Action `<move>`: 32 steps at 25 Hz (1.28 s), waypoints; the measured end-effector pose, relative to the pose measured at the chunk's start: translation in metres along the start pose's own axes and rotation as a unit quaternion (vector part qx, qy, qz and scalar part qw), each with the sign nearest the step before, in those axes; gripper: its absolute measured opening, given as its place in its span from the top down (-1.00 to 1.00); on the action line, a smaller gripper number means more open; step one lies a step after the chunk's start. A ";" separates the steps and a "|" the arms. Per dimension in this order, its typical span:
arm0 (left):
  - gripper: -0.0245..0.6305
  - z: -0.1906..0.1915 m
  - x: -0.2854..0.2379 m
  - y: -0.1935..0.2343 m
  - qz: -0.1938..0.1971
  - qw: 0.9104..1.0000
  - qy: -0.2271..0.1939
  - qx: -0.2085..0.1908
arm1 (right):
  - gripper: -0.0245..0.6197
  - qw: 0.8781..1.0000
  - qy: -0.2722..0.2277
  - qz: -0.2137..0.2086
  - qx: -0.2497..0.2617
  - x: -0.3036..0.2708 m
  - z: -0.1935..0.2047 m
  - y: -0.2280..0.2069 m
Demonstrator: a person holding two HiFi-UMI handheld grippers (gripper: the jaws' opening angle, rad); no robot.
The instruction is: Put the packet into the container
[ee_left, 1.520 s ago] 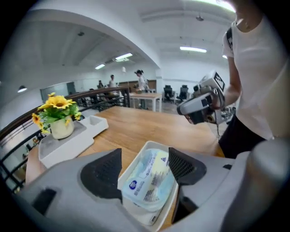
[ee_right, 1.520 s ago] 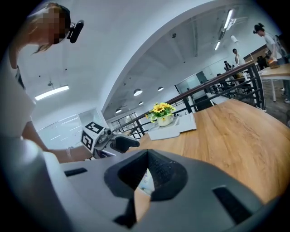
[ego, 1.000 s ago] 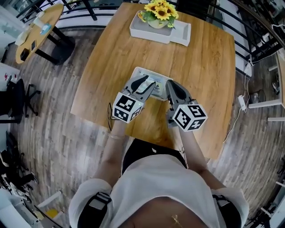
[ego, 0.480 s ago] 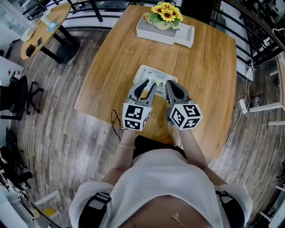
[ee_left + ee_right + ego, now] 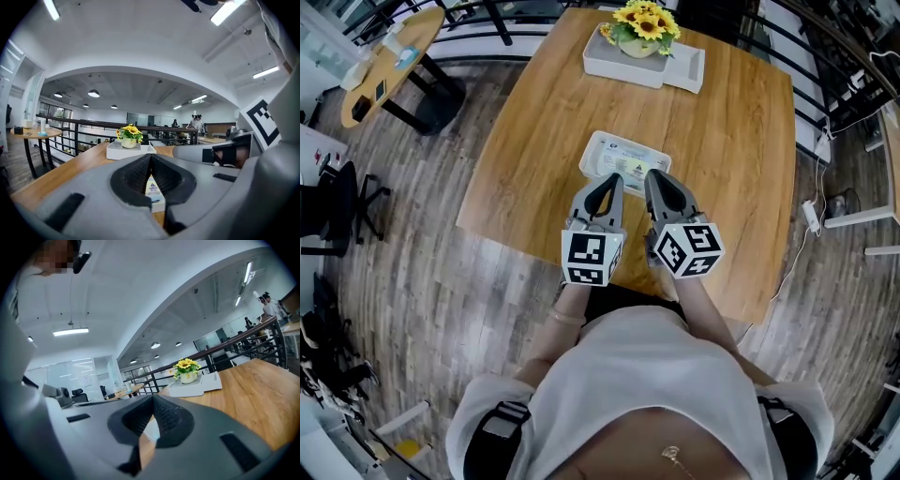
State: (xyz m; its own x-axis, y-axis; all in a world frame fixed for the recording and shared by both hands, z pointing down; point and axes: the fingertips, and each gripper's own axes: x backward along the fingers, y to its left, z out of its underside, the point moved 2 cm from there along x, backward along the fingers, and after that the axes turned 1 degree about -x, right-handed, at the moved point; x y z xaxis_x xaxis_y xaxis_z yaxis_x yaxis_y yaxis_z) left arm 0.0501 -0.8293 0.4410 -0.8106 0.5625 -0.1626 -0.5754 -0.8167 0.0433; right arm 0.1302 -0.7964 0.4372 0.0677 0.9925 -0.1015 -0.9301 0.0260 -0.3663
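Left gripper (image 5: 613,182): jaws pressed together, nothing between them, at 6 o'clock of the container (image 5: 593,150).
Right gripper (image 5: 652,176): jaws together too, empty, just beside the left one.
Packet (image 5: 630,165): lies flat inside the container.
Sunflower pot (image 5: 640,28): 12 o'clock edge of the table (image 5: 731,141).

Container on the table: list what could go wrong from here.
1. The left gripper and right gripper, both shut, point at the near rim of the container; a forward nudge could shove it.
2. The packet seems to lie loose inside, so a knock might tip it out.
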 end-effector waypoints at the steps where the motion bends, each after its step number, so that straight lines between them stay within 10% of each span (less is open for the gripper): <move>1: 0.90 0.002 0.001 -0.002 -0.001 1.000 0.004 -0.007 | 0.89 1.000 0.001 -0.001 0.000 0.001 0.003 0.002; 32: 0.90 0.020 -0.003 -0.013 0.026 0.999 0.025 -0.023 | 0.89 0.999 0.033 0.007 0.011 0.005 0.018 0.001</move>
State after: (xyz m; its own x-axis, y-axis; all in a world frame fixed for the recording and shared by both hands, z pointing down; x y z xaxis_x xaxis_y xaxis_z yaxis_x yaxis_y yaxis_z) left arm 0.0581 -0.8182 0.4609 -0.8319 0.5134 -0.2108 -0.5267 -0.8500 0.0082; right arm 0.1231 -0.7896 0.4531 0.0774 0.9830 -0.1667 -0.9391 0.0158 -0.3432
